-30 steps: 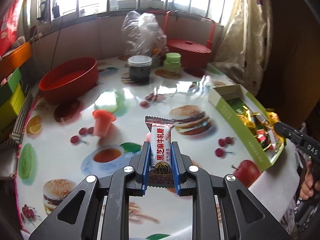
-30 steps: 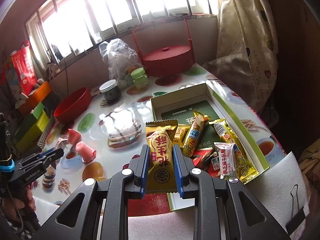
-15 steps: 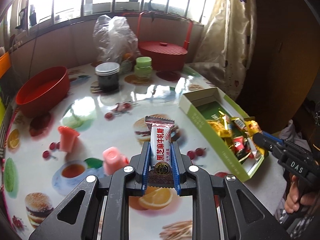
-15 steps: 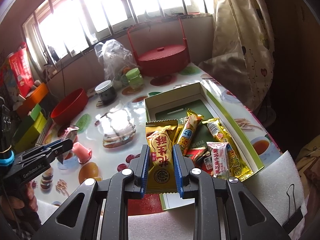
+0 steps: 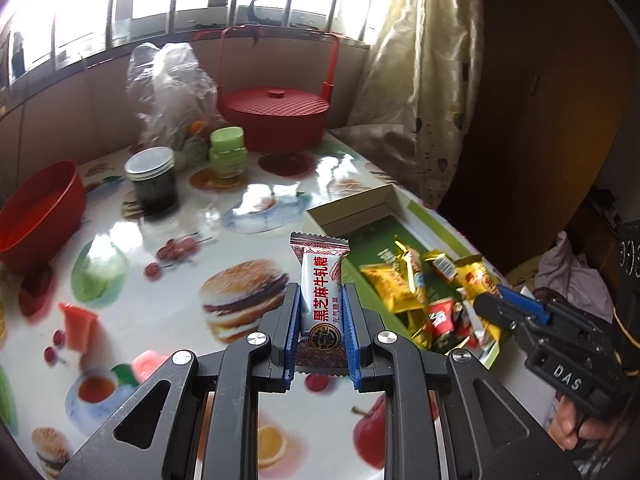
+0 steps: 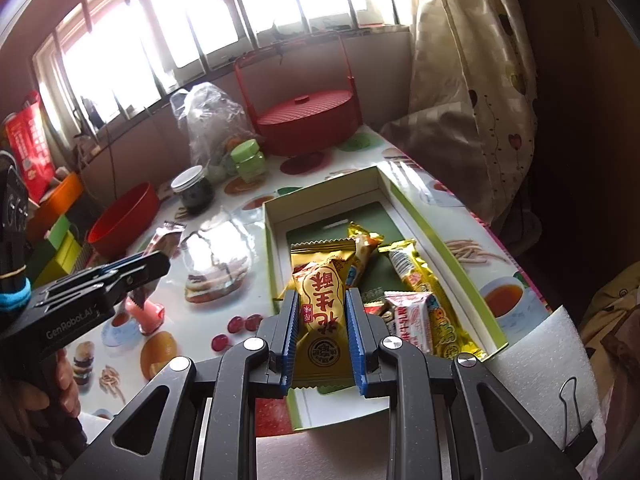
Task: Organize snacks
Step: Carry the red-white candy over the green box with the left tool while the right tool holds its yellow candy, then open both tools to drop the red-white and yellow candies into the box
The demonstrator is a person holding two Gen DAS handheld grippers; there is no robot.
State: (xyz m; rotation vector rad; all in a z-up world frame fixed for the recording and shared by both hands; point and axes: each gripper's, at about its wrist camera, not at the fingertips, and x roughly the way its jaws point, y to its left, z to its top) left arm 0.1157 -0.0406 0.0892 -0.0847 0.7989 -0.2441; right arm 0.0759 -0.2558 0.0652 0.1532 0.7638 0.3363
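The left gripper (image 5: 322, 310) is clamped on a white sesame bar (image 5: 321, 300), its blue pads pressed against both long edges; the bar stands upright between the jaws, its crimped top end sticking out past the fingertips. Ahead and to the right of these jaws lies the green box (image 5: 354, 210), open, with gold and red snacks (image 5: 394, 284) heaped in its near end. The bar is held over the table (image 5: 224, 240), just left of the box wall — not yet over it.

The right gripper (image 6: 319, 322) is clamped on a gold pack (image 6: 322, 300), pads tight on its sides, the pack upright and reaching past the tips. Directly beyond these jaws is the box interior (image 6: 340, 216), and the pack hangs over its near end, above the other snacks (image 6: 416, 280) lying there.

In the left wrist view the right gripper (image 5: 486, 304) enters from the right, its tip over the near corner of the box. In the right wrist view the left gripper (image 6: 160, 258) comes in from the left — the bar's end (image 6: 166, 238) shows past its tip.

Well beyond both jaws stand a red basket (image 5: 276, 116), a dark jar (image 5: 154, 184), a green jar (image 5: 228, 152) and a red bowl (image 5: 40, 208). A pink cup (image 6: 146, 314) sits on the table left of the right jaws.
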